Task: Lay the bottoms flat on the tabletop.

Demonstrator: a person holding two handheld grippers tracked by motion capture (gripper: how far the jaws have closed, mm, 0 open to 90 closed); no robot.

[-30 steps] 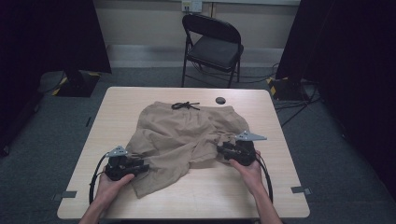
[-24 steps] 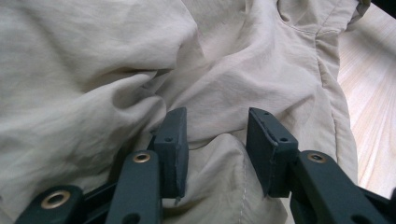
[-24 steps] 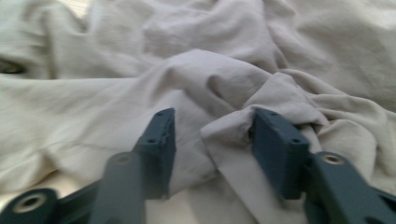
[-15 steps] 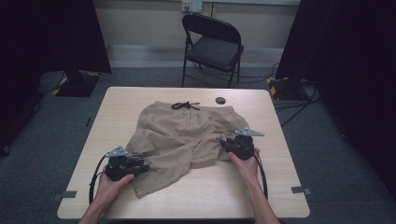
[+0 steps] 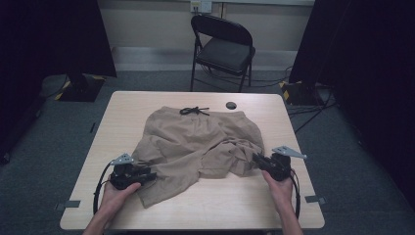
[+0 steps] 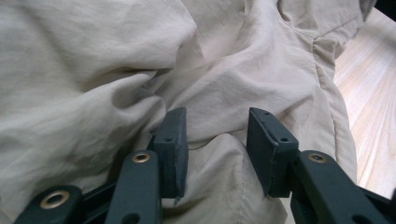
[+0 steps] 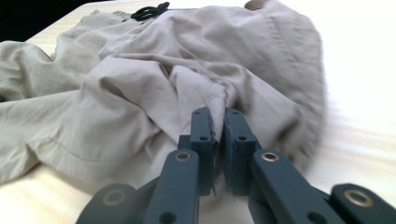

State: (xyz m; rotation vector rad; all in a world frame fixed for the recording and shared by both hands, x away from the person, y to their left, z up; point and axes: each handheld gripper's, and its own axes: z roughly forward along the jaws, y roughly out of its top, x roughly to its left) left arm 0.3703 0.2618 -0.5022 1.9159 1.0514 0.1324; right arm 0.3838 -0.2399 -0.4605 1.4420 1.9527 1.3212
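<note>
Tan shorts (image 5: 195, 142) lie crumpled on the wooden table (image 5: 235, 205), with a black drawstring (image 5: 194, 111) at the far waistband. My left gripper (image 5: 150, 174) rests at the near left leg of the shorts. In the left gripper view its jaws (image 6: 217, 126) stand apart with a loose fold of cloth (image 6: 93, 70) between them, and the pads do not press on it. My right gripper (image 5: 256, 159) is at the right leg. Its jaws (image 7: 217, 114) have just been closing and now pinch a fold of the shorts (image 7: 140, 93).
A small black round object (image 5: 231, 105) lies on the table beyond the waistband. A black folding chair (image 5: 222, 46) stands behind the far edge. Bare tabletop shows in front of the shorts and on both sides. Cables trail from both grippers toward the near edge.
My right gripper has moved to the right and slightly nearer, with its jaws narrowing on the cloth. The right leg of the shorts is drawn out with it. The left gripper has stayed in place.
</note>
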